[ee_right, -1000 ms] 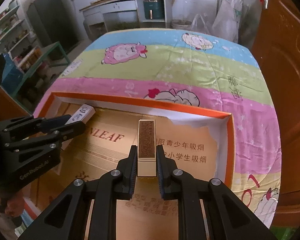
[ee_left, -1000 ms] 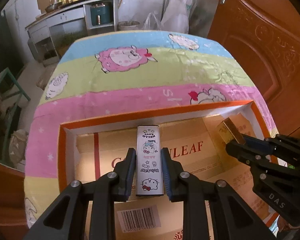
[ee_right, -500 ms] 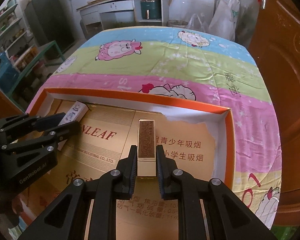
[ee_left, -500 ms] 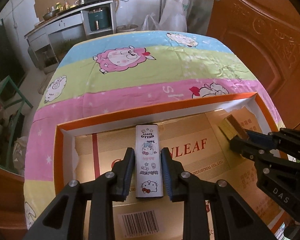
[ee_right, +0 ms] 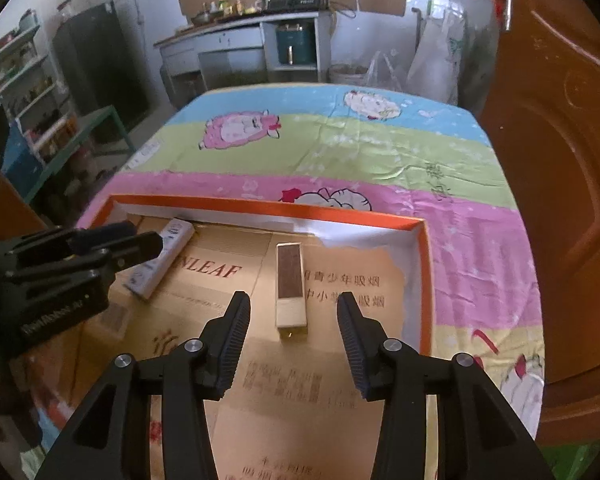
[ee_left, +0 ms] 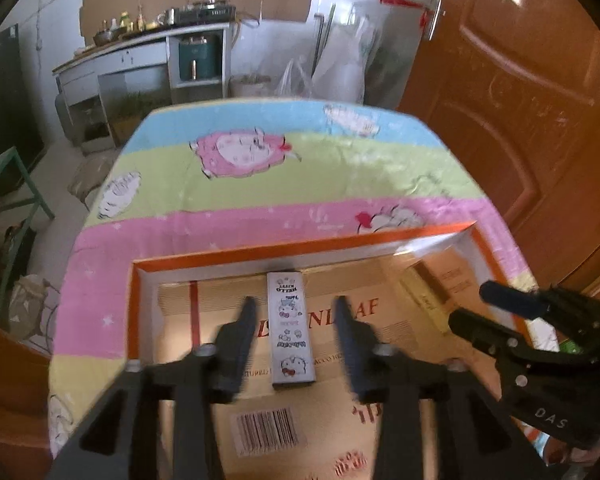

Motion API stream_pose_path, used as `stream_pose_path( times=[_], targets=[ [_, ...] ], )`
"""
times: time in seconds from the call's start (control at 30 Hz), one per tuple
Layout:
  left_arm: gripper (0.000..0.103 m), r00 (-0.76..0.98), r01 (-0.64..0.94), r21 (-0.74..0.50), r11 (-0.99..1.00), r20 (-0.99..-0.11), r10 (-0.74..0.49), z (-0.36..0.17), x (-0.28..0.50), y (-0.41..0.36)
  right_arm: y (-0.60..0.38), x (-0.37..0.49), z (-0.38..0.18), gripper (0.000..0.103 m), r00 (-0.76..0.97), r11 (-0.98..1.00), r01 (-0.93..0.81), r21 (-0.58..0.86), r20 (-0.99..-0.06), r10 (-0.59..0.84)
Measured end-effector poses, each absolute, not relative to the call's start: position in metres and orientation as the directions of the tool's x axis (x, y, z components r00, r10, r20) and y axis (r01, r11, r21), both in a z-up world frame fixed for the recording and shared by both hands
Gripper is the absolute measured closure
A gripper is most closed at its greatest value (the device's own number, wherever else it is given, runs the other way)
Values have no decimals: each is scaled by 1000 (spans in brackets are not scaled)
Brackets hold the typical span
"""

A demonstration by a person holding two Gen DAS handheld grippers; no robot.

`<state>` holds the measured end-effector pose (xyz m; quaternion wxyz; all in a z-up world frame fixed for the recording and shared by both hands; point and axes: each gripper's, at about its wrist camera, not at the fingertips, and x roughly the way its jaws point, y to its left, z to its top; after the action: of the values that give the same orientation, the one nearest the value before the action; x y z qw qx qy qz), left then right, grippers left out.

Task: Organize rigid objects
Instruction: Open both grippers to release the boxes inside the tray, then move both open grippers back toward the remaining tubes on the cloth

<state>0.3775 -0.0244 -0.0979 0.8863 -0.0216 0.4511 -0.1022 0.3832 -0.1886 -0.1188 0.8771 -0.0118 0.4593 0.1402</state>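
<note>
Tongs, left [ee_left: 294, 314] and right [ee_right: 293, 310], just released boxes inside orange tray [ee_right: 425, 280].

A white cartoon-printed box [ee_left: 291, 328] and a gold-and-brown box [ee_right: 289, 285] were laid flat, well apart, in the orange-rimmed tray [ee_right: 268, 205].

Daylight fills both views, brightest on the white back wall [ee_left: 340, 8] toward twelve o'clock. The left wrist view is smeared by motion blur: the left tool [ee_left: 296, 344] and the printed box [ee_left: 292, 328] look soft. The right wrist view is sharper. A short shadow lies at six o'clock under the gold box [ee_right: 290, 288]. Fisheye bending curves the door [ee_right: 560, 160] at three o'clock, and black vignetting rounds every corner.
</note>
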Motion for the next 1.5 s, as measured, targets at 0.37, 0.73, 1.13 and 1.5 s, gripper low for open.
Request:
stream_pose_path(
  times=[0.37, 0.73, 1.13, 1.5],
  targets=[
    [44, 619, 191, -216, 958, -730, -288, -59, 315, -11, -195, 292, -72, 56, 640, 961, -237, 144, -721, 266],
    [44, 732, 197, -179, 964, -628, -266, -12, 230, -9, -185, 174, -41, 56, 716, 965, -235, 113, -652, 250],
    [44, 747, 231, -165, 959, -602, -284, -6, 149, 5, -182, 108, -54, 56, 704, 971, -204, 125, -670, 235],
    [44, 760, 230, -158, 960, -587, -279, -29, 90, 19, -179, 74, -78, 56, 671, 973, -183, 138, -706, 226]
  ],
)
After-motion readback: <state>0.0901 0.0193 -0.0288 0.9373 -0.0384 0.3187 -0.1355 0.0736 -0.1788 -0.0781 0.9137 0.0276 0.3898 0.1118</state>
